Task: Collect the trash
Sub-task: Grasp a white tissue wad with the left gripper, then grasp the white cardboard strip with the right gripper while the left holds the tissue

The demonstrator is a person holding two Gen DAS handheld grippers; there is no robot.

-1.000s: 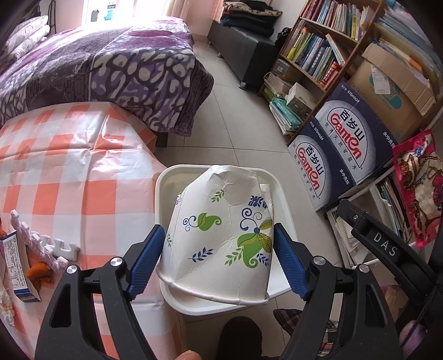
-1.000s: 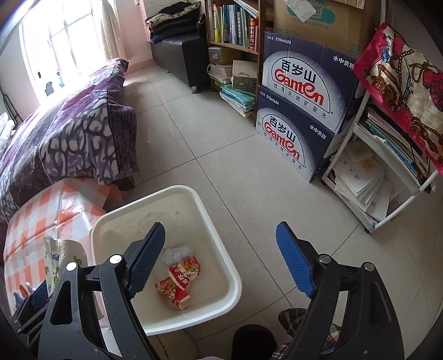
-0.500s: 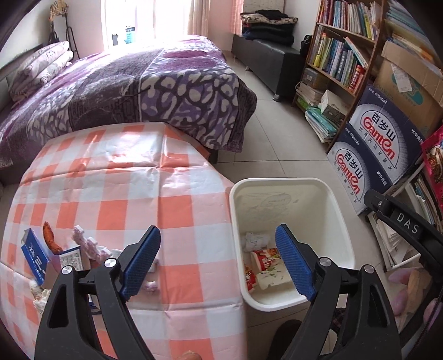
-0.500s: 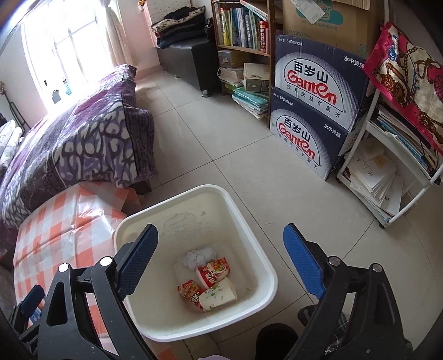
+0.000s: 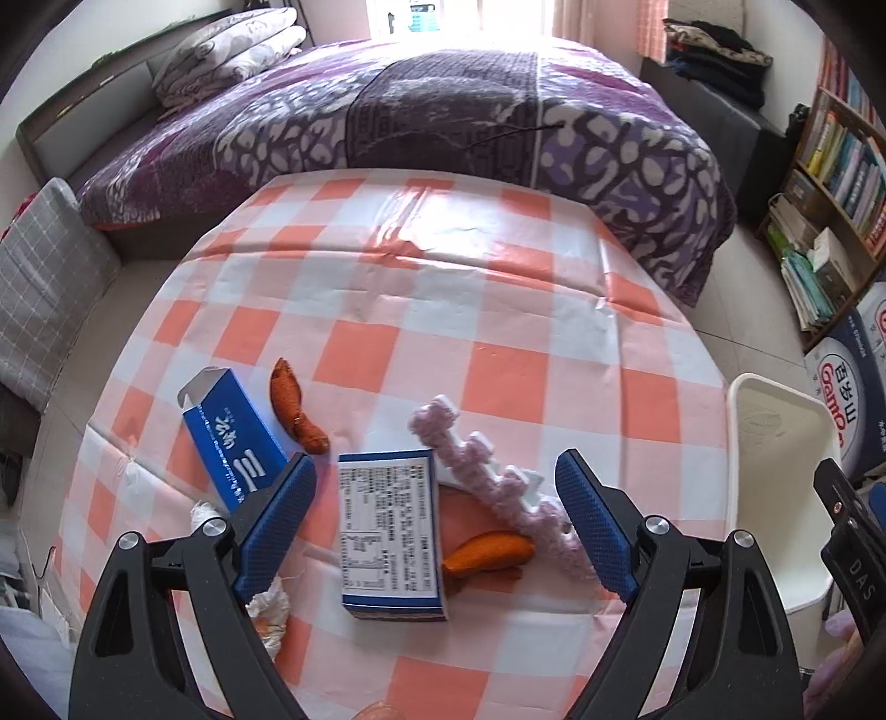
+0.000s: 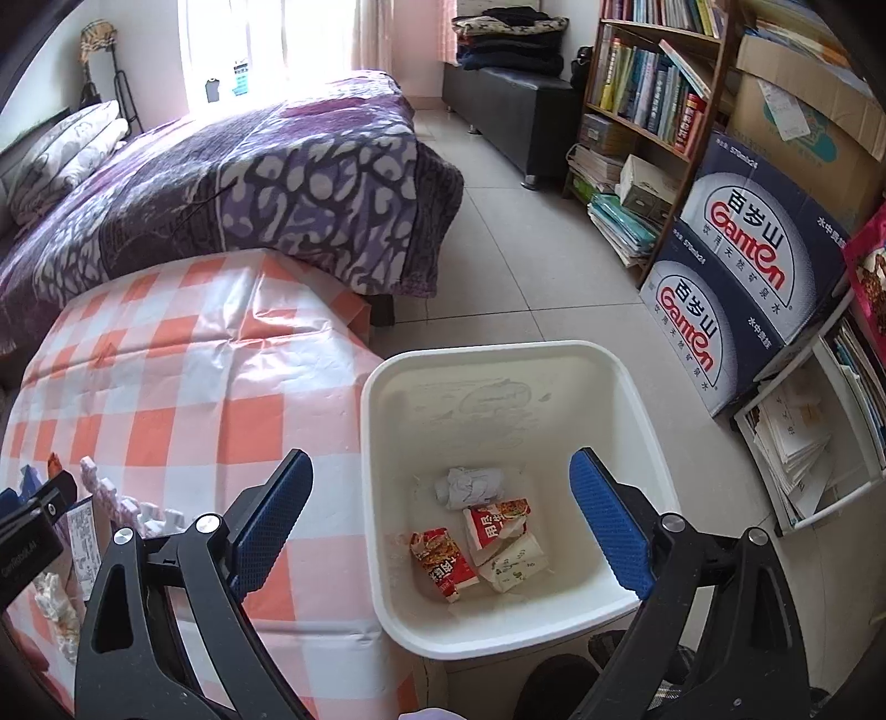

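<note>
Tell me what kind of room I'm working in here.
Most likely a bedroom in a home: a bed with a purple blanket and pillows, a bookshelf full of books, and a small table with a checked cloth beside a white bin.

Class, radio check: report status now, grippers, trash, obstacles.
Both hand-held grippers open, empty. Left over white box on table; right above bin. Nothing blocking.
</note>
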